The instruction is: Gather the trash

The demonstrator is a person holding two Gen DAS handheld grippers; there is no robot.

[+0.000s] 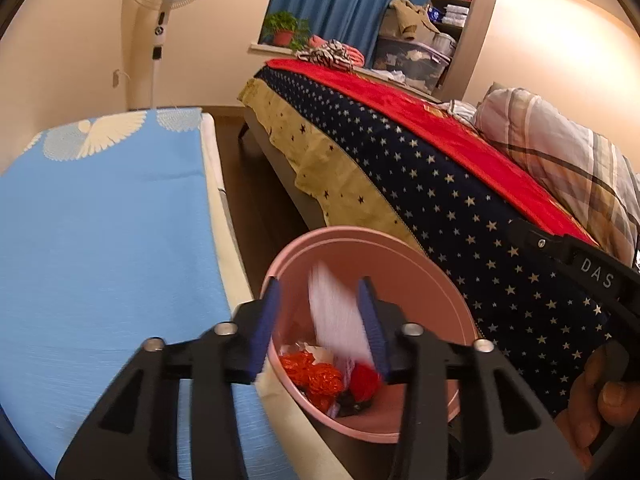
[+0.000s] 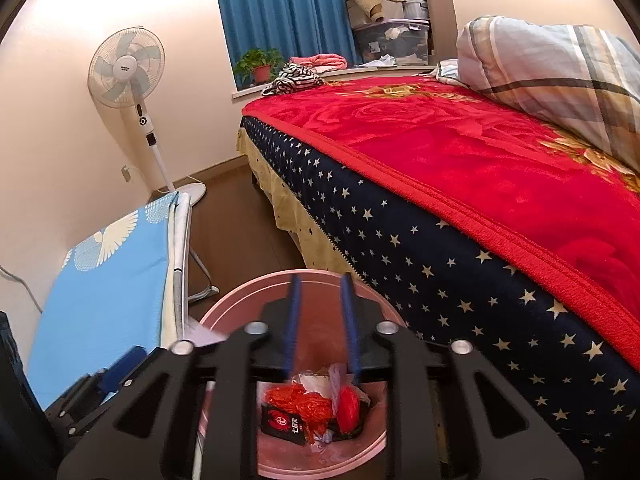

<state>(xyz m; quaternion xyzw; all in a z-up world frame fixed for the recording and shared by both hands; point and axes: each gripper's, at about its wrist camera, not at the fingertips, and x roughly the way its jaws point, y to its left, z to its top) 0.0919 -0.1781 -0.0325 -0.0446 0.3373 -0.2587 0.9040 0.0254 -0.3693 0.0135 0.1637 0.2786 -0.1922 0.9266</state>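
We hold the left gripper (image 1: 324,320) over the pink bin (image 1: 420,280), fingers wide, so the blurred white paper (image 1: 336,316) between them can drop onto the red wrappers (image 2: 304,400) below. Our right gripper (image 2: 322,320) hovers above the same bin, fingers apart and empty.

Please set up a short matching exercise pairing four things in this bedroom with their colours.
Things:
1. bin beneath both tongs
2. curtain at the window
3. blanket on the bed
4. fan by the wall

Colours:
a. white
b. red
c. pink
d. blue

Pairs: 1-c, 2-d, 3-b, 4-a.

The left tongs are open over the bin, with a blurred white paper between the fingers, seemingly dropping in. The right tongs are open and hold nothing.
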